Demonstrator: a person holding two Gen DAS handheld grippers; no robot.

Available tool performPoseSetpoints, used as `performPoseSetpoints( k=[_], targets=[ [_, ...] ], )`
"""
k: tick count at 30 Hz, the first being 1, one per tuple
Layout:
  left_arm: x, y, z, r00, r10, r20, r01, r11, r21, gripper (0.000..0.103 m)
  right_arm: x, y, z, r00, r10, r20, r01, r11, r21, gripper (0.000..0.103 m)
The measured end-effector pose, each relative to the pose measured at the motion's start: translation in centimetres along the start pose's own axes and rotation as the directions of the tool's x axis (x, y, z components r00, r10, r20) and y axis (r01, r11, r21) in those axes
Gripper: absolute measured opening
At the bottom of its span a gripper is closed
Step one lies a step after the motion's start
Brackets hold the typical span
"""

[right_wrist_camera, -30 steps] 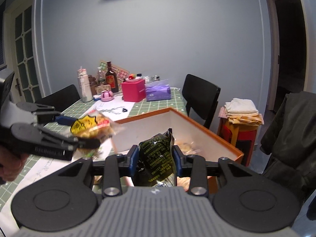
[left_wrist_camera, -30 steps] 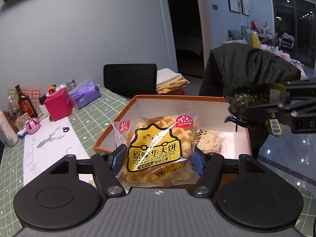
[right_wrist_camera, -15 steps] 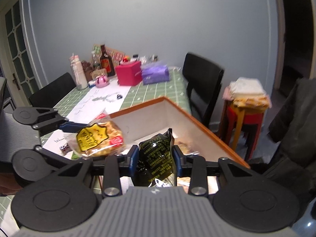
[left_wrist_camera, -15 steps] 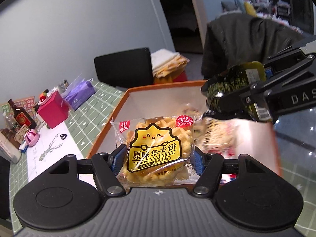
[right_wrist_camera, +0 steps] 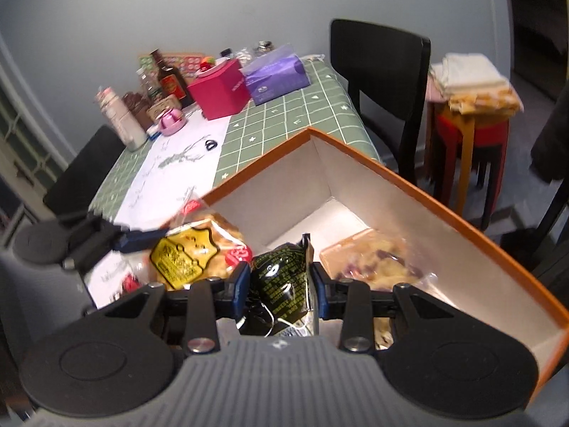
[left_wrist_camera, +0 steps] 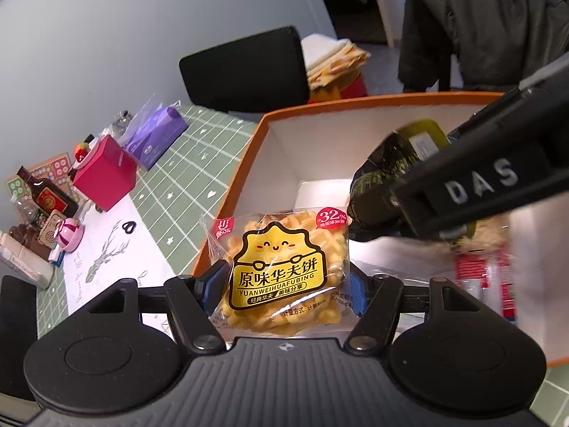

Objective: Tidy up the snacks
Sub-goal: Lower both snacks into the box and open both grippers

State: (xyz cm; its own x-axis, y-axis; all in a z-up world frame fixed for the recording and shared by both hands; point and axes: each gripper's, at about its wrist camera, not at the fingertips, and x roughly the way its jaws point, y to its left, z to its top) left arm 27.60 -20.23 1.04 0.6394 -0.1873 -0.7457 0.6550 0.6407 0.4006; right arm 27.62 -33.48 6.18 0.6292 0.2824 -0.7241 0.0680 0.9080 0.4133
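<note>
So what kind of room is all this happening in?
Most likely a home dining area: a table with a green checked tablecloth, black dining chairs around it, and household clutter such as a tissue pack by the wall.

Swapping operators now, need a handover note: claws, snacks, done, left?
Left claw: shut on the yellow waffle pack, over the orange box's near edge.
Right claw: shut on the dark green packet, above the box interior.
Done: at least one snack bag lies in the box.
Left: lower both packs in and release.
</note>
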Motion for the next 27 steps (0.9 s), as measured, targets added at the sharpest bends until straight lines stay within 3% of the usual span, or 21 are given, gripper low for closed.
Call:
performPoseSetpoints(
  k=[8, 16, 21, 27],
  targets=[
    [2.3, -1.0, 0.4, 0.996, 0.072, -0.046, -0.068, 0.993, 0.094, 0.076, 3.8, -0.1, -0.1, 0.999, -0.034, -0.017, 0.035, 0.999, 0.023, 0.035],
    [2.9, -1.4, 0.6, 0.993, 0.093, -0.068, -0.084, 0.988, 0.131, 0.077, 5.6, -1.1, -0.2, 0.998, -0.004, -0.061, 0.008, 0.997, 0.076, 0.036],
    [2.7, -1.5, 0.8, 0.994, 0.096, -0.052, -0.089, 0.988, 0.129, 0.087, 5.3, -1.2, 0.0, 0.999, -0.004, -0.053, 0.009, 0.996, 0.09, 0.037],
    [1.7, -1.9, 1.0, 0.995, 0.094, -0.038, -0.087, 0.985, 0.151, 0.092, 4.2, -1.1, 0.1, 0.999, -0.018, -0.028, 0.02, 0.996, 0.086, 0.04]
  ],
)
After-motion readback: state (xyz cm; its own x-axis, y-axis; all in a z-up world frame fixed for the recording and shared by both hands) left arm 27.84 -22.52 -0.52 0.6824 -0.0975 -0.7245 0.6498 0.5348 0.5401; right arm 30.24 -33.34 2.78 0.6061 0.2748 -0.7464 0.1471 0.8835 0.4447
